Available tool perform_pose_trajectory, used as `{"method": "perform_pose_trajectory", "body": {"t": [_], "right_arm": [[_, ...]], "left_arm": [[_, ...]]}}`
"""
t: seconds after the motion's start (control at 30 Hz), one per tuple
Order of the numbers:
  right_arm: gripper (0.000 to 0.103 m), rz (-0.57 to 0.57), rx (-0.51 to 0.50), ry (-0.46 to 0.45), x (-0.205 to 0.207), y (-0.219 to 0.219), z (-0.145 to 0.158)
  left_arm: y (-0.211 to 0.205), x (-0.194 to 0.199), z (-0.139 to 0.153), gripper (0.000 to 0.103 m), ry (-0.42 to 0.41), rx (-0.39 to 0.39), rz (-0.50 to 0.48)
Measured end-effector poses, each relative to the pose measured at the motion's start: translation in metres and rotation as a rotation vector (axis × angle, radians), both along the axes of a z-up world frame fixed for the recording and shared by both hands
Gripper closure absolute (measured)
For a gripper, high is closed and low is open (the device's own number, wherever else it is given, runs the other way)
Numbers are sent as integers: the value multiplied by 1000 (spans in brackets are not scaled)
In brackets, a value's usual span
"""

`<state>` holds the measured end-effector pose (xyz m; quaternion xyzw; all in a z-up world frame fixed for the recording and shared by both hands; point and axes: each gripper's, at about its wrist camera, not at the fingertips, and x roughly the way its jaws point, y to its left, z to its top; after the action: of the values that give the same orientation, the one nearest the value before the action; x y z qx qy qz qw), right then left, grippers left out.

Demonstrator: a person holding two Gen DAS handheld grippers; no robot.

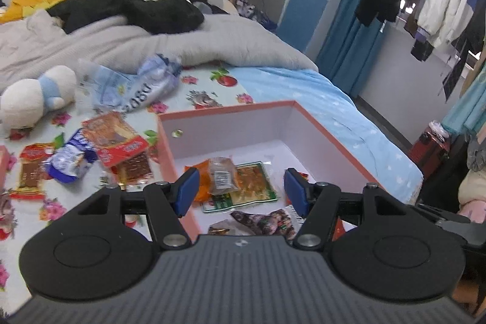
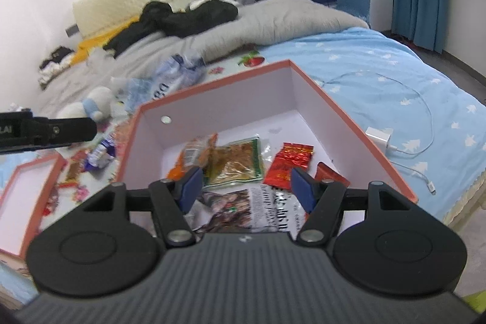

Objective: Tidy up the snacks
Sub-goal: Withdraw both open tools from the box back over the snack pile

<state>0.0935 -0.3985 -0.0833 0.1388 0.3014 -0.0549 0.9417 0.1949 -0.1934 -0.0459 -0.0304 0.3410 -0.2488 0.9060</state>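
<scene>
A pink-edged open box (image 1: 340, 141) (image 2: 328, 111) sits on the bed and holds several snack packets: a green-edged one (image 1: 252, 184) (image 2: 240, 160), an orange one (image 2: 194, 151), a red one (image 2: 288, 166) and a dark printed one (image 2: 243, 208). My left gripper (image 1: 241, 190) is open and empty above the box's near left part. My right gripper (image 2: 246, 187) is open and empty above the box's near edge. More packets lie left of the box: a red one (image 1: 118, 138), a blue-white one (image 1: 71, 160) and a brown strip (image 1: 30, 172).
A plush toy (image 1: 36, 96) and a crumpled blue plastic bag (image 1: 133, 84) lie behind the loose snacks. The box lid (image 2: 24, 196) lies to the left. A white charger and cable (image 2: 379, 138) lie right of the box. A grey duvet (image 1: 121, 41) covers the far bed.
</scene>
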Motion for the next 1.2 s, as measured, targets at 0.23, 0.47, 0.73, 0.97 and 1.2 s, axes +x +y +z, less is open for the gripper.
{"method": "perform_pose_trajectory", "body": {"t": [0.23,0.47,0.73,0.97,1.2], "right_arm": [[37,28,-5,-64,-23,24,12],[37,75,-21,-98,-37,53,19],[37,122,-30,-113,-52,85,18],[37,183,-50,-98,-62,109,12],[37,260,-78,-101,-69,138,7]], "left_arm": [[37,-31,2,36,-21,-16,53],[77,-59,1,36,-34,-30,107],[114,-89,-2,36,-32,-52,174],[140,-107,-18,34,10,-72,244],[164,-122,-35,29,32,-75,314]]}}
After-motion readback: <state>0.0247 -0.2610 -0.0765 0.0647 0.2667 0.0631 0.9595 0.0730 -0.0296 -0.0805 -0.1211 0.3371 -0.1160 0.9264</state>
